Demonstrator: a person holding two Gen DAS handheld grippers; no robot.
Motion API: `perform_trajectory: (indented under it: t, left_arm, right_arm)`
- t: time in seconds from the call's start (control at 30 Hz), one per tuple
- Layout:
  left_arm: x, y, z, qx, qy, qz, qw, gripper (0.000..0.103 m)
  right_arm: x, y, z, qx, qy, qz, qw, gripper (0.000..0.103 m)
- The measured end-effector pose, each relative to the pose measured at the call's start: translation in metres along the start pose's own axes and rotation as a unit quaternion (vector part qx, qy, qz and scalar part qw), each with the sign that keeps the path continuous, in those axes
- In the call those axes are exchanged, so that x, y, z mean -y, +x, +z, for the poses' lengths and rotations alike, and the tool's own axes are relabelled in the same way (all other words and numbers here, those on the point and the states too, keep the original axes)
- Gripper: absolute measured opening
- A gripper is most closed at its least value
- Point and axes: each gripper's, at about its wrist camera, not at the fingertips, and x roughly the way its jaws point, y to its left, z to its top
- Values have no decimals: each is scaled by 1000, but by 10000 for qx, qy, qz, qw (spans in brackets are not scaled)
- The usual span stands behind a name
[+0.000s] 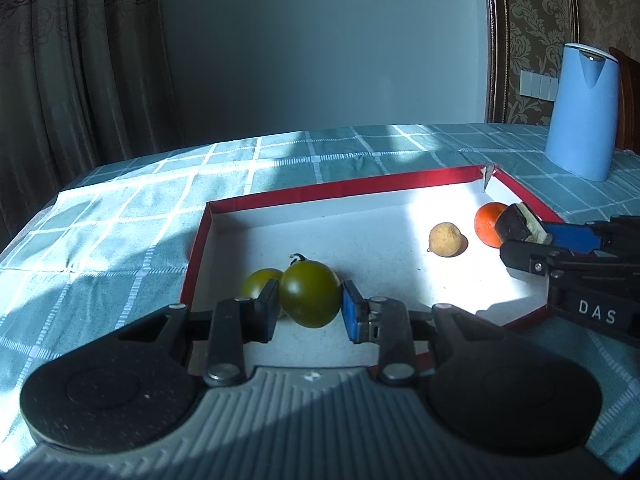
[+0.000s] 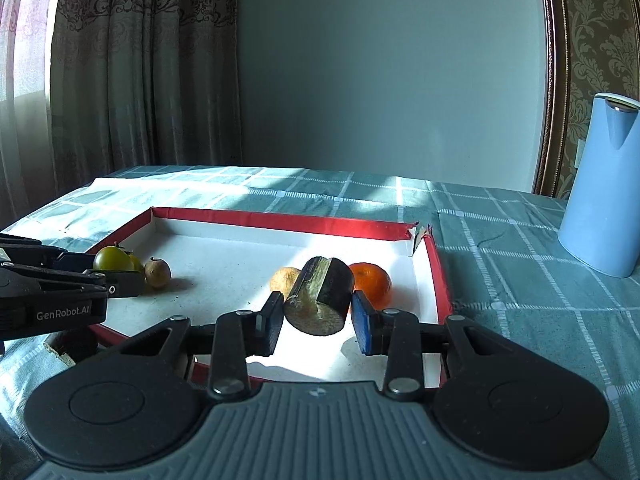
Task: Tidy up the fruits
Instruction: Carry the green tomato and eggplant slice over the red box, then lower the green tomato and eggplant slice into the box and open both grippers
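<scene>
Green tomato (image 1: 309, 294) between left gripper (image 1: 310, 312) pads (pinched), over red-rimmed box (image 1: 340, 189)

free: white tray floor (image 2: 224, 276) lying bare mid-tray | blocking right: tan fruit (image 2: 285, 279) and orange (image 2: 372, 282) sitting by the right wall | blocking left: second green tomato (image 1: 258, 282), brown fruit (image 2: 157, 273) | off-tray: blue jug (image 2: 604, 188) standing far right
</scene>
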Motion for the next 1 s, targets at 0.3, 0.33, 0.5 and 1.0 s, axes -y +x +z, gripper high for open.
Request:
perform_trajectory:
  t: [0.3, 0.33, 0.5, 1.0]
  left_arm:
    - [13, 20, 6, -27, 140, 19, 9999, 29]
    - [14, 24, 7, -59, 138, -4, 9999, 29]
    - [18, 38, 11, -222, 118, -10, 9997, 29]
    - [19, 59, 17, -318, 46, 236, 9992, 31]
  right_arm:
    - [-2, 23, 8, -177, -46, -20, 9998, 35]
    - [-2, 25, 8, -204, -51, -20, 9998, 35]
    - [-1, 31, 11, -227, -40, -41, 9997, 35]
    - [-5, 51, 20, -279, -83, -103, 9995, 35]
